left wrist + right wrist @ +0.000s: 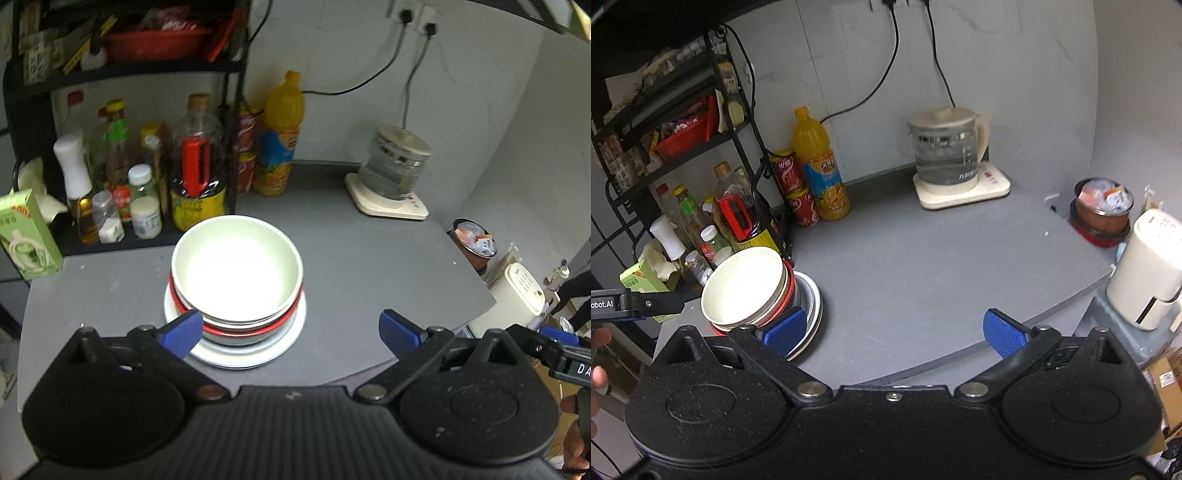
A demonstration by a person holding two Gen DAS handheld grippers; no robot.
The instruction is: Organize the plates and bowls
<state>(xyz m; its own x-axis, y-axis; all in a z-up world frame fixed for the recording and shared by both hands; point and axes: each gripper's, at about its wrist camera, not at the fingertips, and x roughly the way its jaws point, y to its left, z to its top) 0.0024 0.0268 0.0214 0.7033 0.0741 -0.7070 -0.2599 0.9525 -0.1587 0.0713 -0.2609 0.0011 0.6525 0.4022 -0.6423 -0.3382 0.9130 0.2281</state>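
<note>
Both grippers have their jaws wide apart and hold nothing. The left gripper (291,328) hangs just in front of the stack of bowls (236,273). The stack sits on a white plate (258,354) on the gray table (369,266), near the bottles (195,166). The right gripper (894,328) is beside the stack, over the table.

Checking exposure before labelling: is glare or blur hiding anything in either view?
Left wrist view: glare blows out the inside of the top white bowl; the orange juice bottle is softly blurred. Right wrist view: evenly lit, the bowl's inside readable; fisheye bends the grey tabletop edge.
</note>
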